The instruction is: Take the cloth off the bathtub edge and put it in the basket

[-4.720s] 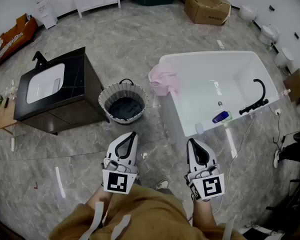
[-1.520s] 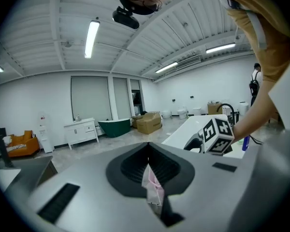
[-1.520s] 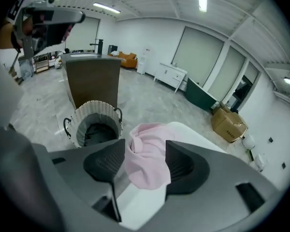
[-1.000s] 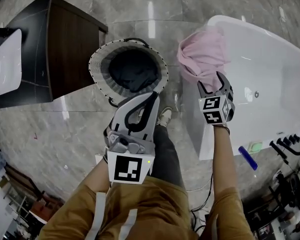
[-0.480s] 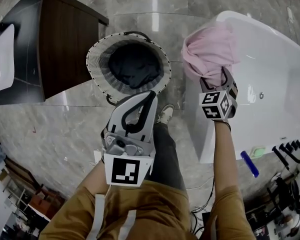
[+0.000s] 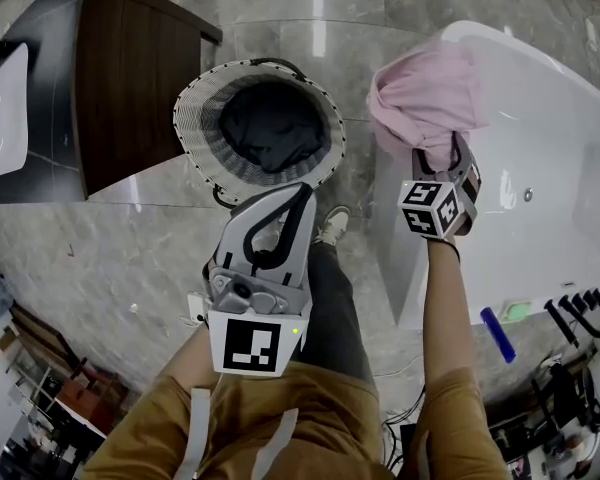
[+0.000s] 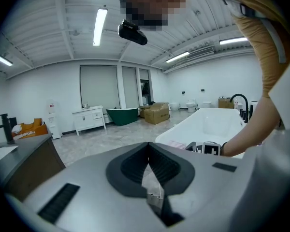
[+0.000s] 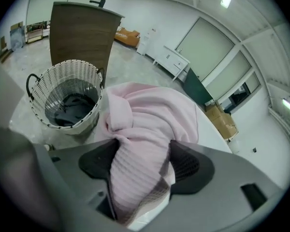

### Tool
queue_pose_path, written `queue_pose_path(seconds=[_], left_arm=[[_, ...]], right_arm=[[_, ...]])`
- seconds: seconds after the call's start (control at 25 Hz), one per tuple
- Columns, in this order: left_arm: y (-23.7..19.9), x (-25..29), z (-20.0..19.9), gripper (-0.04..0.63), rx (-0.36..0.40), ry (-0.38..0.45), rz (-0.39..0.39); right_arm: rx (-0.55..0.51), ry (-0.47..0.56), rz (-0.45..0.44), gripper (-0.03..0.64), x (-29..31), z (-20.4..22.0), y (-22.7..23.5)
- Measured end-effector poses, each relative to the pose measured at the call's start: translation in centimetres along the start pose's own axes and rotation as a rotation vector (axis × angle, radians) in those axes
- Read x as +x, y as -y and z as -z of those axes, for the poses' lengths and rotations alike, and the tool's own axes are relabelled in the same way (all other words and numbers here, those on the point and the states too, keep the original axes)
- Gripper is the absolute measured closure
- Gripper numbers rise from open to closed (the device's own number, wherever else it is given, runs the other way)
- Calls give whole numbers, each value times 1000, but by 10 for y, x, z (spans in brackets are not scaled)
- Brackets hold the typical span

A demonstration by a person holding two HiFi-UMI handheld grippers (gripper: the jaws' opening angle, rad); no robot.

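Observation:
The pink cloth (image 6: 420, 98) lies bunched over the near end of the white bathtub (image 6: 405, 268). My right gripper (image 6: 438, 154) is pushed into its lower fold. In the right gripper view the cloth (image 8: 150, 110) fills the gap of the right gripper (image 8: 142, 144); the jaws stand wide and are closing, not visibly squeezing it. The round woven basket (image 6: 195, 118) stands on the floor left of the tub, with dark fabric (image 6: 270, 128) in it; the same basket (image 8: 63, 76) shows beyond the cloth. My left gripper (image 6: 302, 190) hangs shut and empty just short of the basket, its tips meeting (image 7: 148, 146).
A dark wooden vanity (image 6: 130, 78) with a white sink stands left of the basket. A blue bottle (image 6: 497, 333) and a black faucet (image 6: 580, 303) sit at the tub's far side. The person's shoe (image 6: 330, 230) is on the marble floor between tub and basket.
The right gripper has pushed forward over the tub edge, so the pink fold now sits deeper between its jaws. The left gripper has barely moved.

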State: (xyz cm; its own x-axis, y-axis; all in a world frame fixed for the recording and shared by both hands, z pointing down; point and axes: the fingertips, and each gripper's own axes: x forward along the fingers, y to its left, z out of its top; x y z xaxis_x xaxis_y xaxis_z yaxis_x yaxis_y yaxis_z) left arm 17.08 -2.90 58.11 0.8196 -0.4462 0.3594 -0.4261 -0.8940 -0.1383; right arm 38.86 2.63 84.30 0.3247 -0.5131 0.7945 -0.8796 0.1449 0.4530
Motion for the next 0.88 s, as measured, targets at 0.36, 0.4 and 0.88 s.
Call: queue_pose_path(seconds=[0.36, 0.4, 0.88], left_arm=[[1, -5, -4, 591, -4, 3, -2], [1, -5, -5, 591, -4, 5, -2], [6, -18, -14, 591, 3, 30, 15]], right_arm=[[151, 69, -21, 506, -26, -19, 8], [152, 71, -28, 511, -28, -19, 7], [214, 128, -84, 523, -66, -24, 13]])
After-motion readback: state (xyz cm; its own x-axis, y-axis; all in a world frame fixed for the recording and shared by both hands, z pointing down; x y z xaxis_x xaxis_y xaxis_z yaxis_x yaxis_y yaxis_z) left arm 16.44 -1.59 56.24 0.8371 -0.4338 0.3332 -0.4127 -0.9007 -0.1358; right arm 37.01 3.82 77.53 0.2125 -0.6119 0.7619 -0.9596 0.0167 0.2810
